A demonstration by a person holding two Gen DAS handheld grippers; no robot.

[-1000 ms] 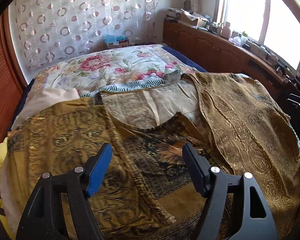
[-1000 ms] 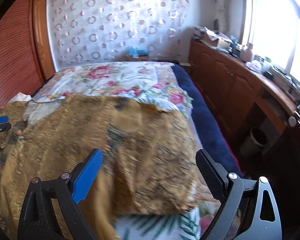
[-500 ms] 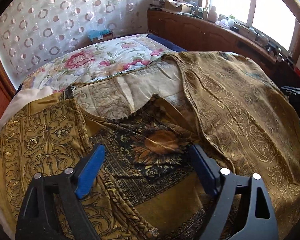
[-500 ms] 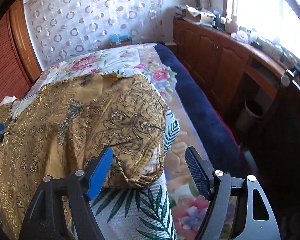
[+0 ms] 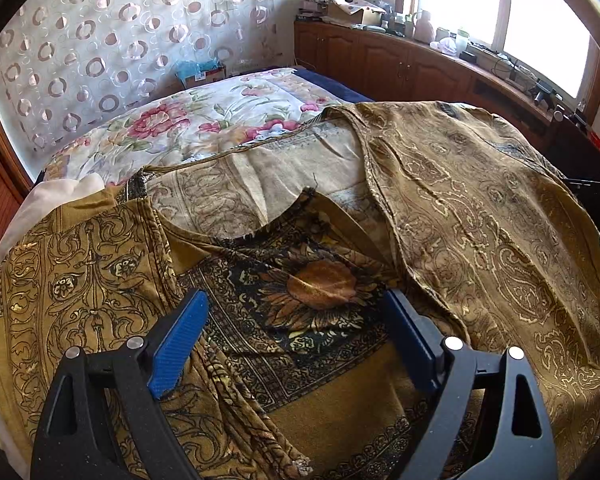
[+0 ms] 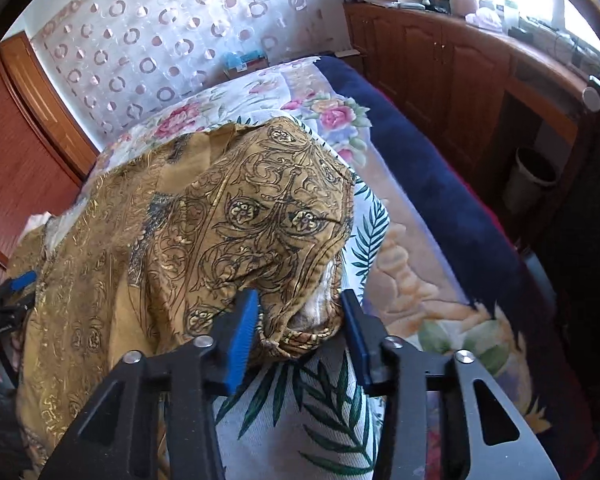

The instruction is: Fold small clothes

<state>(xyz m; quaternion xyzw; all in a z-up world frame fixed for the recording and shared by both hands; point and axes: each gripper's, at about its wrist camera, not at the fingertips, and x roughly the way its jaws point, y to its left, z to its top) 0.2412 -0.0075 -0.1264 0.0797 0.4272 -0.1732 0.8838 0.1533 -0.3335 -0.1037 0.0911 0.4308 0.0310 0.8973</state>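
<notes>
Right wrist view: the right gripper (image 6: 298,320) has dropped toward the bed's (image 6: 432,184) right edge and narrowed from a wide spread, so its blue pads now bracket the bunched sleeve end (image 6: 300,328) of the gold patterned tunic (image 6: 204,216), not visibly pinched yet. In the left wrist view, the left gripper (image 5: 296,332) has eased in over the sunflower panel (image 5: 320,288) below the neckline, fingers wide and holding nothing. The tunic lies spread across the bed. Likely a sleeve fold inward is about to start.
</notes>
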